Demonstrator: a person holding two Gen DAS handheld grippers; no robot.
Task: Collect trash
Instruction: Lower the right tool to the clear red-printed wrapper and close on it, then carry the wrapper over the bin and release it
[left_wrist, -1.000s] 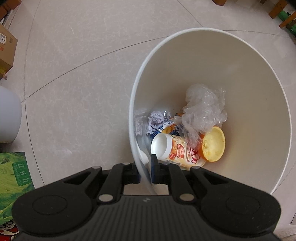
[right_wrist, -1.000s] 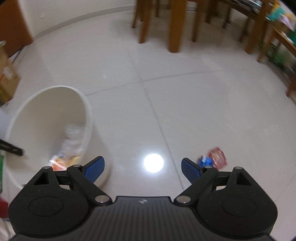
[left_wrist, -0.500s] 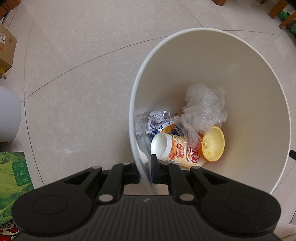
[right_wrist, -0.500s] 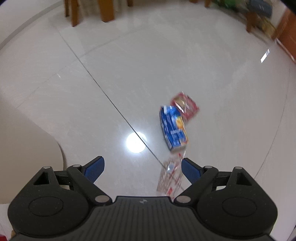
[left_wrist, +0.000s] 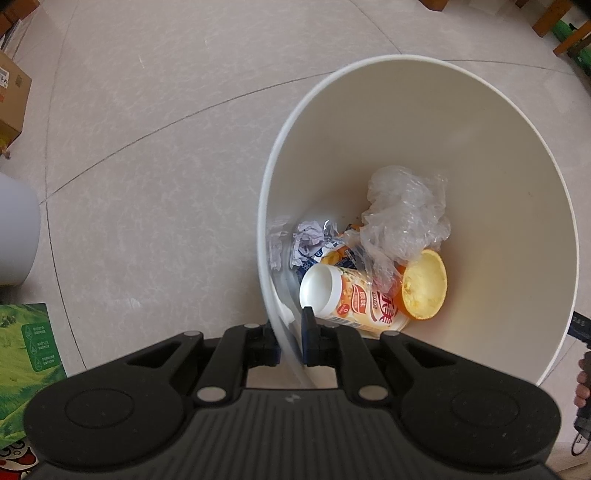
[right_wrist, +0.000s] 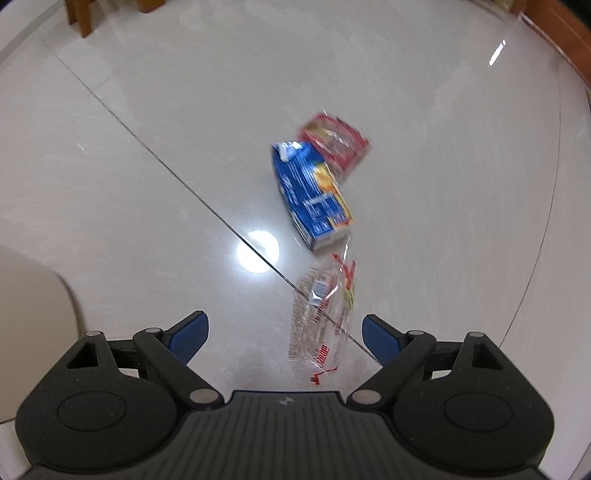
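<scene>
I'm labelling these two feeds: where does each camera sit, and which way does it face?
Left wrist: on the left gripper, looking straight down into the white bin, jaws shut on its rim; a person's fingers show at the right edge.
Right wrist: on the right gripper, jaws open, facing steeply down at the floor litter: blue carton, clear wrapper.
Shared: the bin, whose wall shows at the right view's left edge.

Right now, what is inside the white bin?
The white bin holds a crumpled clear plastic bag, a yellow drink cup on its side, an orange peel half and crumpled paper. Whatever lies beneath this pile is covered.
</scene>
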